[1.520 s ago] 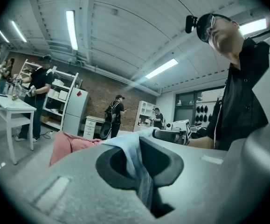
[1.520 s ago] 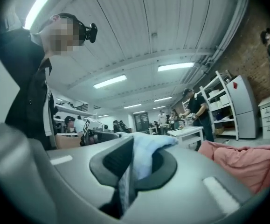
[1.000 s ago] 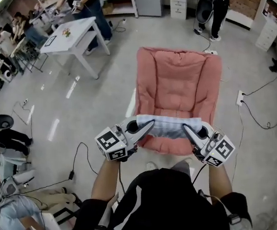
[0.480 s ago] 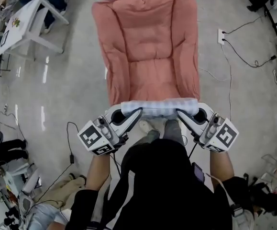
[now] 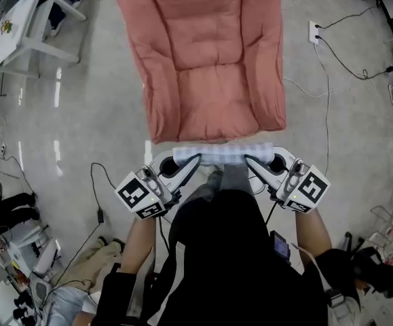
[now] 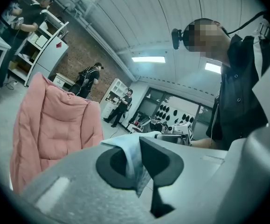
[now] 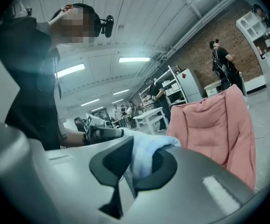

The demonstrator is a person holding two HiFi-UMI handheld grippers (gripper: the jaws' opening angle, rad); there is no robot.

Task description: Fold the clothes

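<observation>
Our count of things in view

We count two grippers, the left gripper [image 5: 195, 161] and the right gripper [image 5: 249, 160]; one pale striped cloth [image 5: 223, 155]; one pink cushion [image 5: 210, 53]; one white table [image 5: 23, 12]; one floor socket [image 5: 313, 30].

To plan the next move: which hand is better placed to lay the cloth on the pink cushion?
Neither clearly. The left fingers and right fingers are each shut on one end of the striped cloth, level and similarly close to the pink cushion, so both should probably move together.
</observation>
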